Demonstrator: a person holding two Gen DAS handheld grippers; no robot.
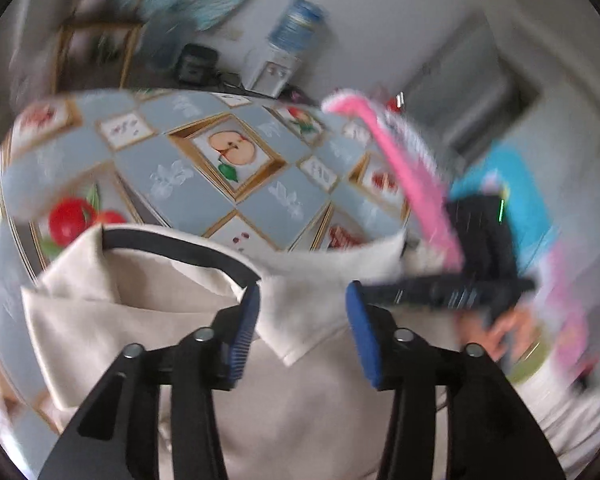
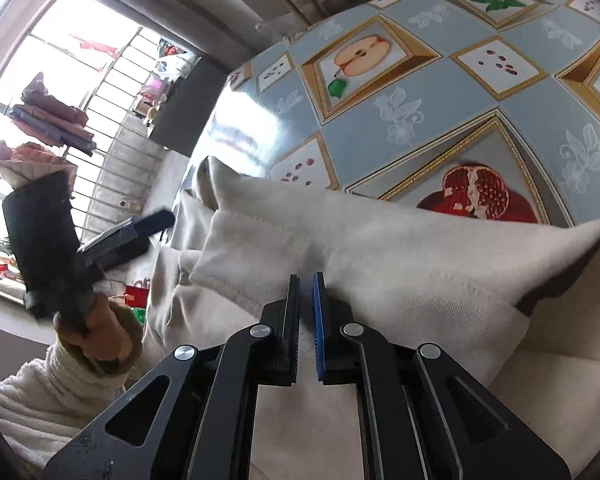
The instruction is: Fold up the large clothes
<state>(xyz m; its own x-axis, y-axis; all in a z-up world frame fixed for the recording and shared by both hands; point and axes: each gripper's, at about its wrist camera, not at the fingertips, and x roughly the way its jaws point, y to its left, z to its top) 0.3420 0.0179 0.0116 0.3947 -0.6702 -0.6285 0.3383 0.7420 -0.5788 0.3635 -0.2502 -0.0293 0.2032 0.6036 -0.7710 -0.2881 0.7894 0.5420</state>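
1. I see a tabletop (image 2: 452, 120) under a glossy blue-grey cloth printed with gold-framed fruit pictures: halved apple, pomegranate, seeds.
2. On its near part lies a large cream fabric garment (image 2: 380, 248), its folds bunched and overlapping.

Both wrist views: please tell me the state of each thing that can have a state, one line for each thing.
Cream fabric garment: on the table, partly folded, one layer lying over another.
Left gripper: jaws open, above the garment's collar, nothing between them.
Right gripper: jaws shut; whether they pinch the cream cloth is unclear.
Fruit-patterned blue tablecloth: spread flat, partly covered by the garment.
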